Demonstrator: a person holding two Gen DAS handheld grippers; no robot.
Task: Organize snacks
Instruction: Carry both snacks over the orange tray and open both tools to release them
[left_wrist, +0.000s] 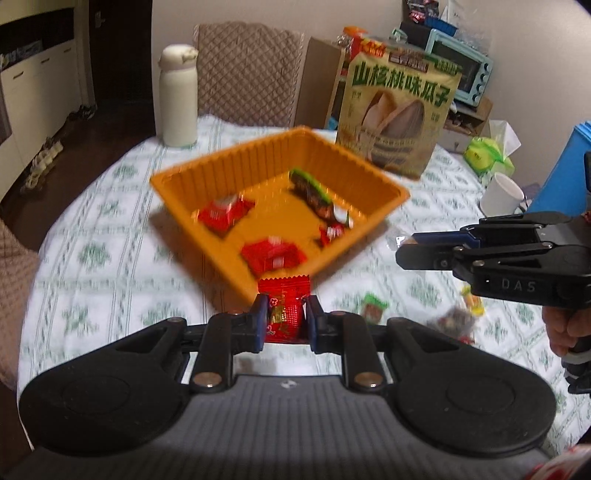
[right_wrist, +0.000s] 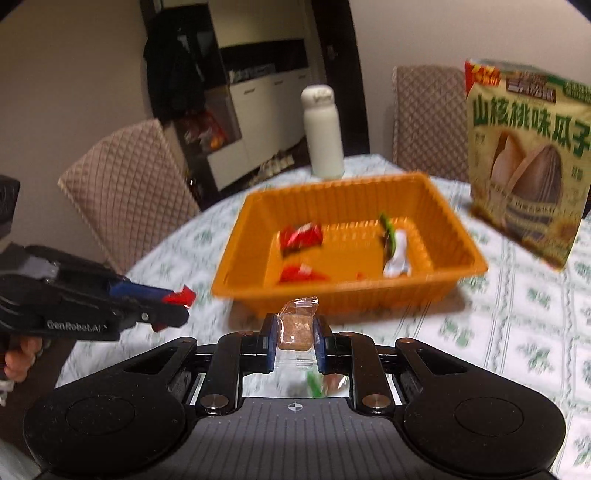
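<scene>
Snacks in red wrappers are lying inside the orange tray; in front of it, the left gripper is clenching a red candy, the right gripper a clear-wrapped brown snack; a sunflower-seed bag is standing behind.

White bottle upright at far left of the surface, which carries a green-patterned white cloth. Quilted chair behind it. White mug near right edge, green tissue pack beyond. Pale blue toaster oven in far right background.
</scene>
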